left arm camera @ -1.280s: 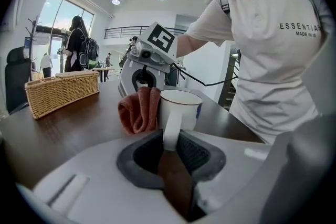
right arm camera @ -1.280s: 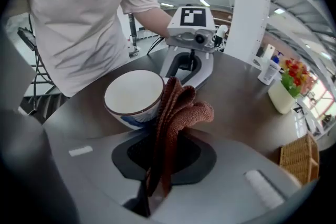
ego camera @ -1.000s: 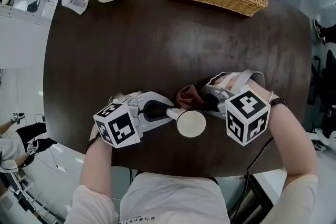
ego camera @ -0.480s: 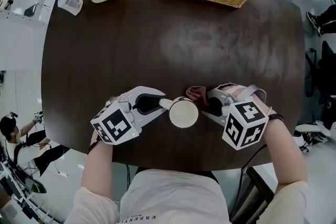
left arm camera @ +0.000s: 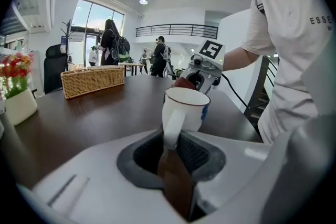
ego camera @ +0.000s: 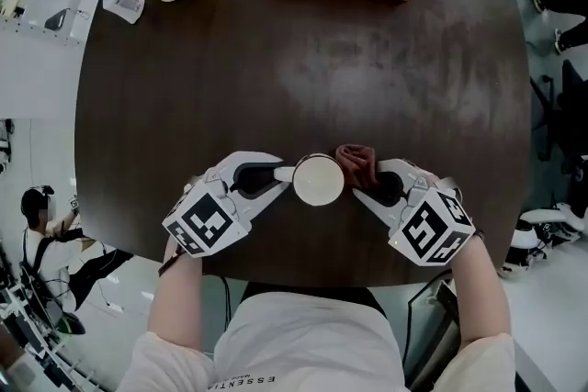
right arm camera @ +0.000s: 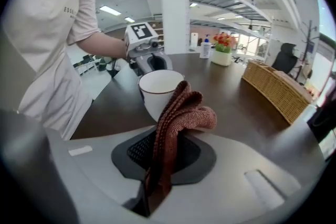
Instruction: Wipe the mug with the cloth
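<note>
We are holding the mug [ego camera: 318, 180] by its handle [left arm camera: 171, 129] with our left gripper [ego camera: 278, 174], and the jaws are squeezing tight on that handle. The mug is hard and smooth, so we are guessing it could slip, or chip if it is bumped. The handle is looking like the best place to grab it. The mug is white with a thin dark line round the rim and a bit of blue on one side. It is staying straight up over the near side of the dark round table [ego camera: 303, 60], right between our two grippers. Our right gripper [ego camera: 375, 185] is pinching the cloth [right arm camera: 178, 123], with its jaws closed on the lower part. The cloth is looking soft, floppy and light, so we are thinking it will bend round the mug easily. It is reddish brown and knitted, bunching up above the jaws. It is touching the mug's side or sitting just beside it; we cannot tell which.
</note>
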`<control>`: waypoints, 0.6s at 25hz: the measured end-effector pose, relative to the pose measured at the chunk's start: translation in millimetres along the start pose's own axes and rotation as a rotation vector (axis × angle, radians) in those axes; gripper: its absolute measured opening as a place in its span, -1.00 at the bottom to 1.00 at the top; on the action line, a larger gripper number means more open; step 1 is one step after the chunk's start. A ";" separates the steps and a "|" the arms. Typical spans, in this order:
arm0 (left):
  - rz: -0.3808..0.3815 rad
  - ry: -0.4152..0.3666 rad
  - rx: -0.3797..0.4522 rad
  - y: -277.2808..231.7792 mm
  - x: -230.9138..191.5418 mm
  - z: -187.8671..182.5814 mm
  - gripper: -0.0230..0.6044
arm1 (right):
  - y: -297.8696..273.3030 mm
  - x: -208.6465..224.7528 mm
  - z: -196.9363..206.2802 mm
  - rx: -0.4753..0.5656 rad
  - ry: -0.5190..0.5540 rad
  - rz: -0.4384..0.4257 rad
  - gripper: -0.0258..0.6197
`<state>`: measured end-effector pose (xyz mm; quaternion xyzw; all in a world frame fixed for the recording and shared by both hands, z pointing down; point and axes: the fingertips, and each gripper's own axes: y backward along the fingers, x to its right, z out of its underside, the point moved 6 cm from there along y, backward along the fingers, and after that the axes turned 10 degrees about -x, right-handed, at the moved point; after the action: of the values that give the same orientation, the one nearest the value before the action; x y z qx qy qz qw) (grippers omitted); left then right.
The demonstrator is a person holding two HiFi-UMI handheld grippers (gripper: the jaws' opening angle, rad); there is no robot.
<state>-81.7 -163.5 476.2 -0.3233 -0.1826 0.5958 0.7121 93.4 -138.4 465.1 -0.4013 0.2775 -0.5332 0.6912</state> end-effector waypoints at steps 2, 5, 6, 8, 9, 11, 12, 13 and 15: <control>-0.021 0.027 0.018 -0.2 4.6 0.7 -0.67 | 8.6 2.3 0.3 0.063 -0.093 0.068 -0.68; -0.046 0.019 0.051 0.6 12.0 4.2 -0.67 | 15.9 4.8 1.0 0.150 -0.243 0.127 -0.68; -0.052 -0.005 0.056 0.5 15.4 5.8 -0.67 | 16.8 4.4 2.3 0.168 -0.280 0.133 -0.68; -0.055 -0.061 0.066 0.1 20.3 7.2 -0.67 | 16.9 2.4 5.6 0.173 -0.312 0.134 -0.68; -0.049 -0.083 0.074 0.1 20.8 6.3 -0.66 | 16.1 1.3 6.8 0.169 -0.313 0.132 -0.68; -0.022 -0.112 0.094 0.8 19.1 1.9 -0.66 | 13.1 -0.9 7.9 0.163 -0.309 0.125 -0.68; -0.006 -0.126 0.100 0.4 18.2 0.0 -0.66 | 11.8 -1.6 8.1 0.163 -0.309 0.122 -0.68; 0.008 -0.140 0.102 -0.8 17.4 -1.0 -0.66 | 10.8 -2.1 8.1 0.165 -0.312 0.119 -0.68; 0.032 -0.158 0.103 -3.6 16.1 -2.1 -0.66 | 9.7 -2.0 7.4 0.172 -0.319 0.116 -0.68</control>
<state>-74.1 -148.8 475.1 -0.2410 -0.2020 0.6396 0.7015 103.9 -133.5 460.7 -0.4033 0.1404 -0.4440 0.7877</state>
